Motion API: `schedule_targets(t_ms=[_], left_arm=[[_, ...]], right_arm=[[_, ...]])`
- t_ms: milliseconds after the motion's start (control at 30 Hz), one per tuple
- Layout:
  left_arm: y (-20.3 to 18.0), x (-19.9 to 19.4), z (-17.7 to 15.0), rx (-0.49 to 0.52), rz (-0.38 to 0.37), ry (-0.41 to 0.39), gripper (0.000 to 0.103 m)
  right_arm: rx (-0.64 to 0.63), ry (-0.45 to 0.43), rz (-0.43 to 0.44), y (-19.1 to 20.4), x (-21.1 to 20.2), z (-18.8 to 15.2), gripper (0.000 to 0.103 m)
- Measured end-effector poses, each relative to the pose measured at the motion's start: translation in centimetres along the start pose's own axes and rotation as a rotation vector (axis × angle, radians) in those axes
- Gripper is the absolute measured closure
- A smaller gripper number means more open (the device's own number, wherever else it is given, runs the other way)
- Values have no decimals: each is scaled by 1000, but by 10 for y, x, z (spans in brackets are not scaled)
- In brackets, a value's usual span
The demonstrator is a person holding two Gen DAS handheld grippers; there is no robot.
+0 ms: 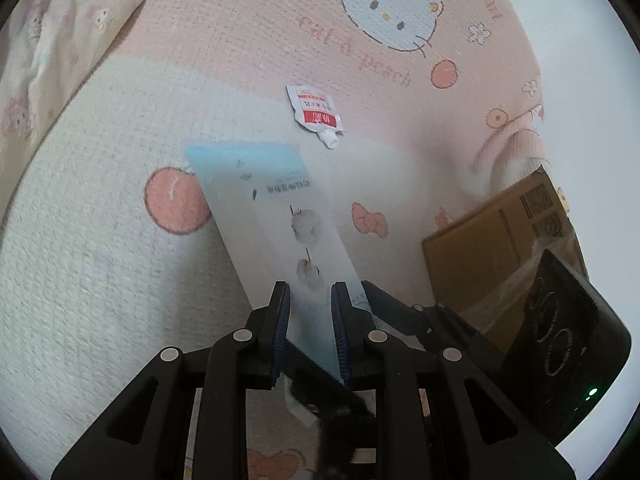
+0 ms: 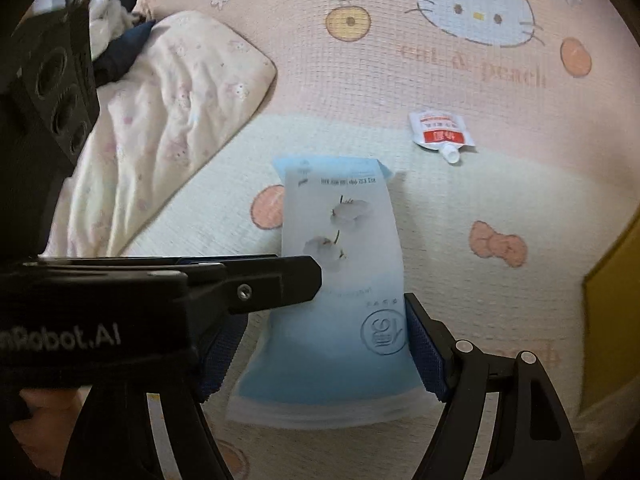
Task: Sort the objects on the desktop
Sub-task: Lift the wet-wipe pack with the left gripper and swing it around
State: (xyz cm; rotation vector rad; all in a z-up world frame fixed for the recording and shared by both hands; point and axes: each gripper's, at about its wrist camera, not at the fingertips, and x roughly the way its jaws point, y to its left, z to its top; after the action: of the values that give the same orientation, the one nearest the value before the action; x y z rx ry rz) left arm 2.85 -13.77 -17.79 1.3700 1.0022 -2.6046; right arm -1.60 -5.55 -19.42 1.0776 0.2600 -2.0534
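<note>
Pouch (image 2: pixel 340 280), long axis near-to-far, lifted over bed (image 2: pixel 460 208); left tool (image 1: pixel 311 300) clenched on its near edge; right tool (image 2: pixel 320 344) released, straddling its near end. Sachet (image 2: pixel 440 132) far right.

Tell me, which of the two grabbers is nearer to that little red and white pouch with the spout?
Neither clearly. Both the left gripper and right gripper are at the blue packet, with the pouch lying well beyond it.

Matt, frosted plastic pouch (image 2: pixel 340 312), smooth, fading white to blue; small glossy sachet (image 1: pixel 316 114) with plastic spout; coarse woven printed mat (image 1: pixel 100 280); soft crumpled cloth pillow (image 2: pixel 160 120); matt brown cardboard box (image 1: pixel 500 240)
</note>
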Motion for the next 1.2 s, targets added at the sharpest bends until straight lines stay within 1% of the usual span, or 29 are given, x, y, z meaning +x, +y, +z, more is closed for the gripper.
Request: schedule_targets(t_ms=[67,133,167,200,267,333,400,433,500,567,600,667,700,767,833,900,967,1067,1133,1200], left_arm=[[1,0,4,1,-11,19,81],[3,-3,7,1,-35,23,78],[3,-5,10,5,-36,23,76],[2,-7,13,16,-31,24,73],[1,-9,17,53,-36,37,63],[0,-11,24,109,-19,33,61],[-2,-14,34,165,48,3,61],[-1,-16,39,176,57,-14,61],[1,-17,54,181,36,-34,58],[1,-12,67,210,40,-17,57],[-1,-6,74,244,40,-2,57],[-2,3,83,281,45,27,55],[-1,12,88,297,65,46,55],[-1,22,93,324,89,60,55],[1,35,98,351,111,87,55],[4,43,101,345,108,119,55],[8,47,103,325,92,136,55],[9,50,102,328,91,156,55],[8,50,96,347,111,163,55],[7,48,90,354,110,175,55]], right_arm=[[23,-9,7,-1,-4,2,28],[52,-23,-1,-4,-11,5,28],[77,-26,-10,-6,-17,7,28],[92,-22,-13,-7,-20,8,27],[129,-26,-36,-10,-31,9,27],[160,-32,-59,-13,-39,7,27],[211,-28,-96,-17,-48,3,27],[241,-21,-114,-19,-50,1,27],[330,-19,-126,-25,-54,-6,27],[421,-52,-137,-29,-59,-15,26],[452,-53,-131,-30,-59,-18,25],[518,-31,-125,-33,-55,-22,24],[533,-23,-128,-32,-53,-23,24],[566,-2,-125,-31,-49,-27,24],[609,24,-107,-29,-43,-32,24],[642,48,-98,-29,-37,-36,24],[683,65,-56,-31,-30,-41,24],[742,77,-32,-37,-25,-45,24],[756,76,-18,-40,-22,-44,24],[747,75,-10,-42,-20,-42,24]])
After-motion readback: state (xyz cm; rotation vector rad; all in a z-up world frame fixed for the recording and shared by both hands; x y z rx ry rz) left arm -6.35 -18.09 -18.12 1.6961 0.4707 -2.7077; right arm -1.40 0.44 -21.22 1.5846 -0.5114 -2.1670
